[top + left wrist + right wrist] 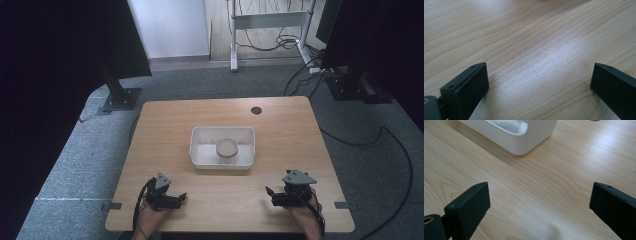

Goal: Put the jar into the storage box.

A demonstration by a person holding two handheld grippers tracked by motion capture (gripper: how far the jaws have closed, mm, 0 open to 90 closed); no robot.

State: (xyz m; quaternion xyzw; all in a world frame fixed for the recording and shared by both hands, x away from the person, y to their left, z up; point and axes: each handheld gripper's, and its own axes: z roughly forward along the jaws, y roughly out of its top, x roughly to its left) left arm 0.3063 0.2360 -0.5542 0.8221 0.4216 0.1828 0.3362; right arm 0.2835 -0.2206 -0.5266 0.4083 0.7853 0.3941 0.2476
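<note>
Near the bottom edge of the high view, the left gripper (170,199) and the right gripper (280,196) rest low over the wooden table (165,125), one toward each lower corner, each held by a hand coming in from below. Both stand with jaws wide apart and nothing between them; each gripper view looks past its black jaws at bare wood grain.

At the centre of the frame sits a white rectangular tub (200,150), and inside it, right of its middle, stands a small round container (226,148) with a pale top, seen from above. The tub's rounded corner (524,143) fills the upper left of the right gripper view, so that gripper looks the better placed to start.

To do the reach well, I'd judge it should come in over the tub's near wall, keep the jaws wide until they straddle the container, and close only once level with its sides.
</note>
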